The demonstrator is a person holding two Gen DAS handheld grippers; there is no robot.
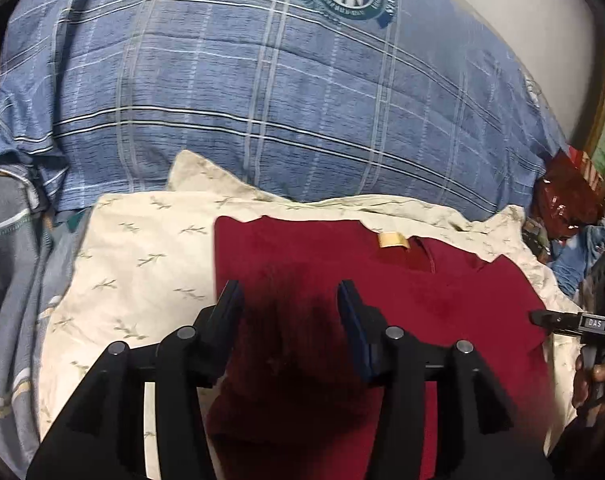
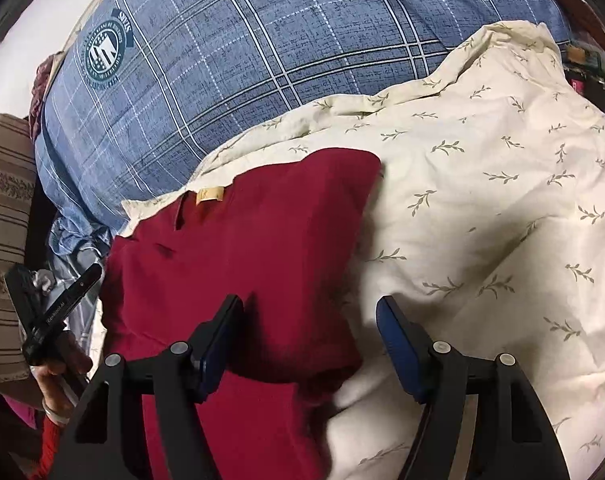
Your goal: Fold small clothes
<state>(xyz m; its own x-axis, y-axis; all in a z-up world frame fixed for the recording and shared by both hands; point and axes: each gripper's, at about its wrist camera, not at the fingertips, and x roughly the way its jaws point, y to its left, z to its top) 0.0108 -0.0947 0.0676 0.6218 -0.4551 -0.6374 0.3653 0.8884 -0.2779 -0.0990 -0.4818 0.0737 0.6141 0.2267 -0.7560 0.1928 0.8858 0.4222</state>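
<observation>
Red shirt (image 2: 242,240) on cream sheet (image 2: 482,220), right edge seemingly clear

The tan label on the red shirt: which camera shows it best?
The left wrist view: the tan label sits near the middle on the red shirt, facing the lens. The right wrist view shows it smaller and tilted.

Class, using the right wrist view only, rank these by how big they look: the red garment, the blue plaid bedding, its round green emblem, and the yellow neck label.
1. blue plaid bedding, though the cream cloth hides part of it
2. red garment, nearer the camera, so its lead over nothing is certain
3. round green emblem
4. yellow neck label
</observation>
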